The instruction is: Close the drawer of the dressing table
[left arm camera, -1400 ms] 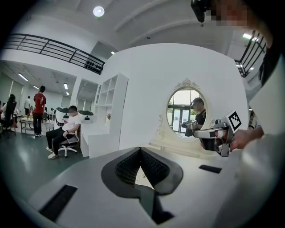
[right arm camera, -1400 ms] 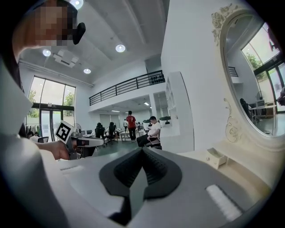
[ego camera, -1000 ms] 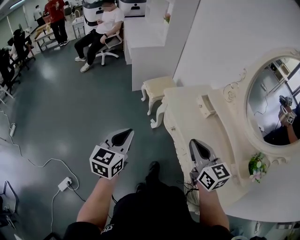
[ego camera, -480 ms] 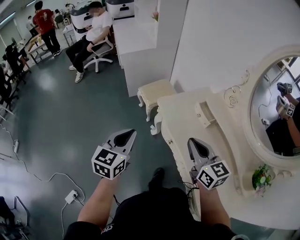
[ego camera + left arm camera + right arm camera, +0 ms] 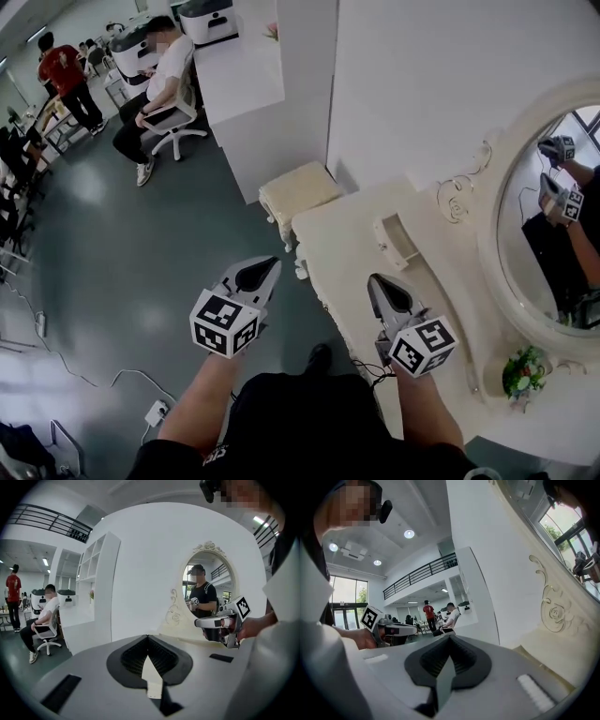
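Observation:
The cream dressing table [image 5: 349, 246] stands at the right of the head view, with an oval mirror [image 5: 551, 217] and a small drawer box [image 5: 397, 242] on its top. Its front drawers are hidden from this angle. My left gripper [image 5: 269, 267] is shut and empty, held over the grey floor to the left of the table. Shut and empty too, my right gripper [image 5: 374, 280] hovers over the table's near edge. In the left gripper view my left gripper [image 5: 148, 637] points at the mirror [image 5: 206, 585]. The right gripper view has my right gripper [image 5: 450, 636] beside the carved mirror frame [image 5: 555, 609].
A cream stool [image 5: 298, 190] stands at the table's far end by a white partition [image 5: 281, 112]. A person sits on an office chair [image 5: 155, 89] at the back left, with other people beyond. A cable and power strip [image 5: 156, 412] lie on the floor. Flowers [image 5: 523, 371] stand on the table.
The whole view has slid forward along the dressing table: stool, table top and mirror now sit further left and lower. Both grippers stay shut, side by side, in the same pose.

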